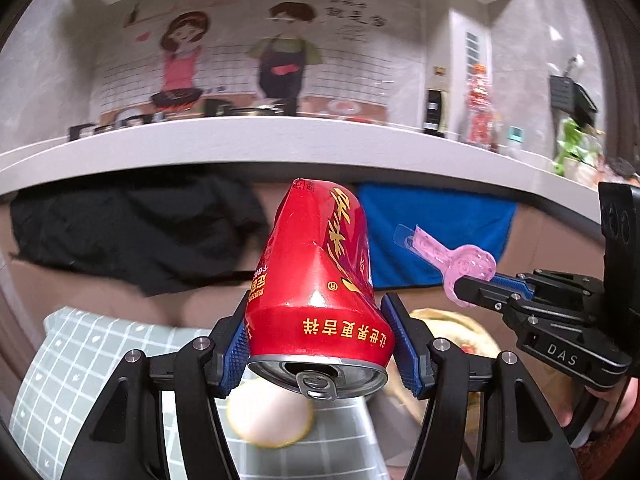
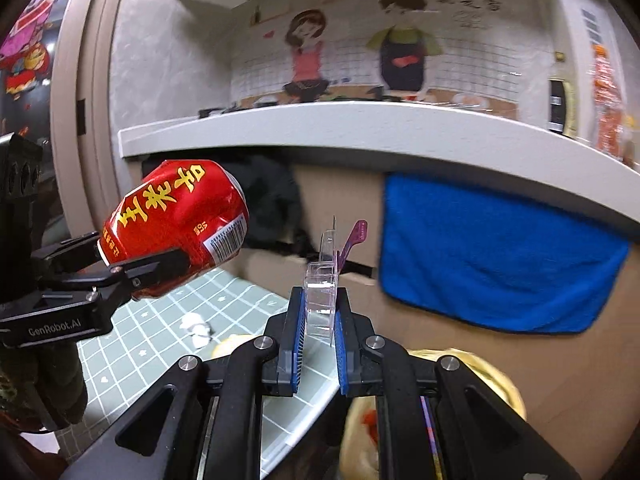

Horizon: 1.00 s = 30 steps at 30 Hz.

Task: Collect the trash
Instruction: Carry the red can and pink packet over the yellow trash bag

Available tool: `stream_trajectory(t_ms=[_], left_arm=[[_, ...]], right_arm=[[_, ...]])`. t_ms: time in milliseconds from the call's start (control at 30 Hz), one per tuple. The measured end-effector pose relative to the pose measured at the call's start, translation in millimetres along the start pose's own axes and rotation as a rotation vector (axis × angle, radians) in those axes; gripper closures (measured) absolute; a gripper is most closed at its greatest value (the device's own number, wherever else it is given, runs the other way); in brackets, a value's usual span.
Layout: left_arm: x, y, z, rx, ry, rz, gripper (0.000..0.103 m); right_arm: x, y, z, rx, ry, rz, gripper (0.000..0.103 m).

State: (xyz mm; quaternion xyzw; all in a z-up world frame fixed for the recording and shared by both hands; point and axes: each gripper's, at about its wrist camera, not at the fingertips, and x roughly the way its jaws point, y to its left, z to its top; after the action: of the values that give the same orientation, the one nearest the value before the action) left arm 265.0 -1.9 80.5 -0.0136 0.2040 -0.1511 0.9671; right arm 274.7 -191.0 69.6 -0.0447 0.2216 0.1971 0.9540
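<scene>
My left gripper [image 1: 318, 344] is shut on a dented red drink can [image 1: 316, 276], held in the air with its opened top toward the camera. The can also shows in the right wrist view [image 2: 176, 216], at the left, in the left gripper [image 2: 136, 268]. My right gripper [image 2: 320, 320] is shut on a clear plastic blister pack [image 2: 322, 296] with a purple card behind it. In the left wrist view the right gripper [image 1: 468, 288] holds this pink and clear packaging [image 1: 452, 256] at the right. Both are above a table with a green checked cloth [image 1: 80, 368].
A yellow-rimmed bowl [image 1: 268, 416] lies below the can. White crumpled paper [image 2: 196, 328] lies on the cloth. A yellowish bag [image 2: 472, 364] sits below the right gripper. A white counter ledge [image 1: 280, 140] runs across, with black cloth [image 1: 140, 236] and a blue towel [image 2: 492, 256] hanging under it.
</scene>
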Motion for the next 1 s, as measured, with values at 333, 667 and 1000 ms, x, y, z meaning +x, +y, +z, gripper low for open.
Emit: stream_trajectory(t_ms=[333,667,1000], left_arm=[[31,-65,-2,0.046,0.022,-0.102,0.042],[59,-97,-13,0.048,0.057,-0.151,0.042],[84,-112,-24,0.034,0.087,-0.17,0.042]], right_arm=[[-41,-52,-8,0.064,-0.05,-0.104,0.091],[-52,-83,-28,0.107,-0.044,-0.159,0.091],[-49,-107,-44,0.159,-0.03,-0.176,0.091]])
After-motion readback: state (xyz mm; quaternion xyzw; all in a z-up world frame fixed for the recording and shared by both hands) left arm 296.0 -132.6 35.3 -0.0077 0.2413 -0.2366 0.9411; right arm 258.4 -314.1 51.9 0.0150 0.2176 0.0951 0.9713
